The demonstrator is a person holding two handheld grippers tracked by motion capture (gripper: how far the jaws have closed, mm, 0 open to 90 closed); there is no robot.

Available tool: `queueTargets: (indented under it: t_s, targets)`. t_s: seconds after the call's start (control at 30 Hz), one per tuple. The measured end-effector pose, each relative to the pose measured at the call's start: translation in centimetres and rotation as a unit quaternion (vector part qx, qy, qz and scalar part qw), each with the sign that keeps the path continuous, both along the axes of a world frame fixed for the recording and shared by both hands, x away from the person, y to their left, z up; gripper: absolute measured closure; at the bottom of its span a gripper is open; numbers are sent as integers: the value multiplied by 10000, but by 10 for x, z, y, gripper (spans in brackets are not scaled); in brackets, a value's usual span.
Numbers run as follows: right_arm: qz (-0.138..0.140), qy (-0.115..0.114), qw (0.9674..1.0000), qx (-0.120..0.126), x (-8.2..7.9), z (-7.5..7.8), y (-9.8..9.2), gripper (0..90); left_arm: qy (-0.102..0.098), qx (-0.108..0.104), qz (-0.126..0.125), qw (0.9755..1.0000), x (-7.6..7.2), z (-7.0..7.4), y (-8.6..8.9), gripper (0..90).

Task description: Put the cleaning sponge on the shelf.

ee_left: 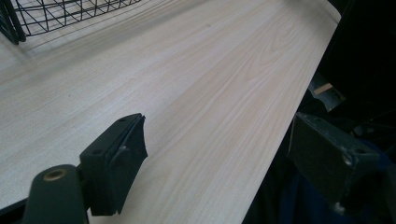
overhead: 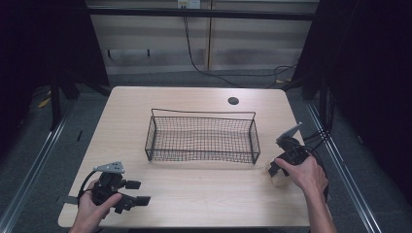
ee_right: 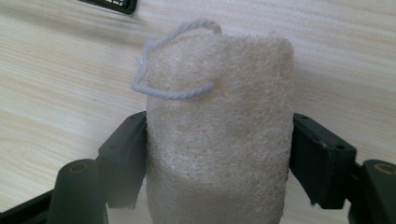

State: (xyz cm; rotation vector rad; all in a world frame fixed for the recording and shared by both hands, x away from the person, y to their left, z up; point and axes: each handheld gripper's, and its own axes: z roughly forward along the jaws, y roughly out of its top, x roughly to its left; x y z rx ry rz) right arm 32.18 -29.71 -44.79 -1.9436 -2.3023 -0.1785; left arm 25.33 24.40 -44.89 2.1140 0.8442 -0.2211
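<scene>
A pale, coarse-fibred loofah sponge (ee_right: 219,130), roughly cylindrical, with a loop of white string (ee_right: 173,60) at its far end, sat between the two black jaws of the right gripper (ee_right: 219,158), one jaw pressed against each of its sides, so that gripper was holding it around its middle. By its open, woven look it was judged light, dry and springy: likely to squash under a hard squeeze yet rough enough not to slip, and not fragile. The broad middle, where the jaws already met it, seemed the best place to grip; the string loop looked too thin and floppy to hold reliably. Beneath it and beyond its far end lay a light wooden table (overhead: 194,194). From above, the right gripper (overhead: 279,170) rested near the table's right edge under a hand (overhead: 303,172), with a black wire basket (overhead: 202,138) just ahead and to its left, empty. Well apart, by the near left corner, the left gripper (overhead: 136,192) was held in the other hand (overhead: 92,208), its jaws spread wide with nothing between them, pointing across bare tabletop.
</scene>
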Motion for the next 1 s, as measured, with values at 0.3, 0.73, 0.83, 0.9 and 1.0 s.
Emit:
queueTargets:
  t_s: [0.3,0.73,0.83,0.9,1.0]
  targets:
    - [115,4,9998,163,-2,6,-1,269,3,-7,5,10000,0,0,0,186]
    - [44,-166,9989,426,-11,20,-8,270,-45,-27,23,10000,-1,1,0,186]
    - [69,-176,9985,511,-12,24,-7,270,-44,-40,31,10000,-1,1,0,186]
    - [88,-211,9982,563,-13,28,-7,270,-36,-27,14,10000,-1,1,0,186]
    - [73,-232,9975,663,-14,31,-8,271,-41,-30,0,10000,-1,1,0,186]
